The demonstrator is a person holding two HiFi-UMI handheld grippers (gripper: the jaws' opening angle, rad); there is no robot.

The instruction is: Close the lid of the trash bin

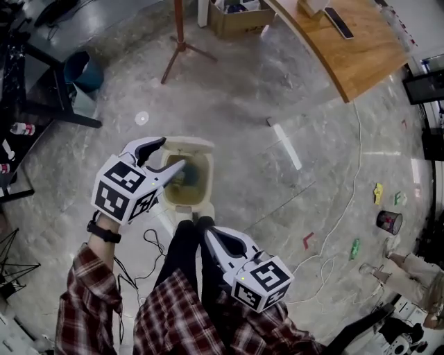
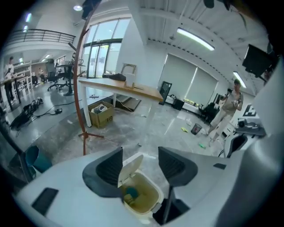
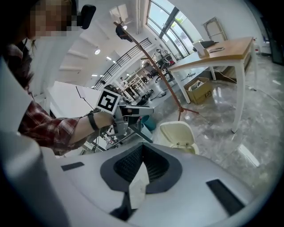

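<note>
The cream trash bin (image 1: 198, 201) stands on the floor in front of my feet, its lid (image 1: 189, 145) tipped up and back. Some blue-green rubbish (image 2: 130, 193) lies inside. My left gripper (image 1: 172, 154) hangs over the bin's left rim with its jaws wide open and nothing between them. In the left gripper view, the upright lid (image 2: 131, 167) shows just beyond the left jaw of the gripper (image 2: 141, 155). My right gripper (image 1: 208, 231) is lower, near the bin's front edge. Its jaws (image 3: 143, 148) are shut on a white paper scrap (image 3: 139, 186); the lid (image 3: 176, 133) shows beyond.
A wooden table (image 1: 357, 52) and a cardboard box (image 1: 239, 19) stand far ahead, next to a brown pole on a tripod foot (image 1: 179, 38). A blue bucket (image 1: 84, 69) sits at the left. A white cable (image 1: 350, 201) runs across the floor at the right. A person (image 2: 231, 106) stands farther off.
</note>
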